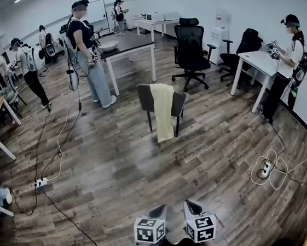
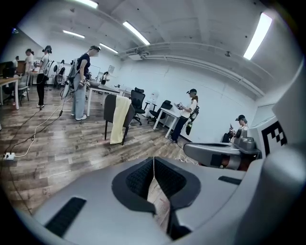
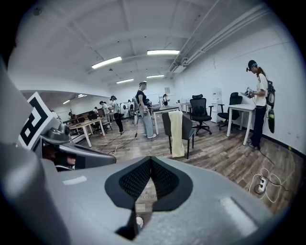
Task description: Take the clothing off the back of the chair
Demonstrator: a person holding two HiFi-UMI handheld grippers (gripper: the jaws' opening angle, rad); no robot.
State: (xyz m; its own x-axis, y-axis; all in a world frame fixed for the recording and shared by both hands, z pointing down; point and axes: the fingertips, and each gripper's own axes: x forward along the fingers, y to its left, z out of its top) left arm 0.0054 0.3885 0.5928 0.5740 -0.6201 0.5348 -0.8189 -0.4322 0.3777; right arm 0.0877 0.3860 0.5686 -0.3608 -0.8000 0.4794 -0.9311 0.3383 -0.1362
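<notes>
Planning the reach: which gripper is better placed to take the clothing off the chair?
Right, marginally: the clothing lies nearer the right gripper's aim than the left gripper's; both are shut and distant.

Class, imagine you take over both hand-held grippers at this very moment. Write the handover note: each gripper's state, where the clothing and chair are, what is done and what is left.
Left hand-held gripper: shut, nothing between its jaws.
Right hand-held gripper: shut, also empty.
Both are held low in front of the person, side by side, pointing towards the chair.
Yellow cloth: draped over the chair's back, hanging down past the seat. The chair stands well ahead, out of reach.
Done: nothing yet, the cloth is untouched.
Left: walk up, open a gripper, grip the cloth near the top and lift it off.
</notes>
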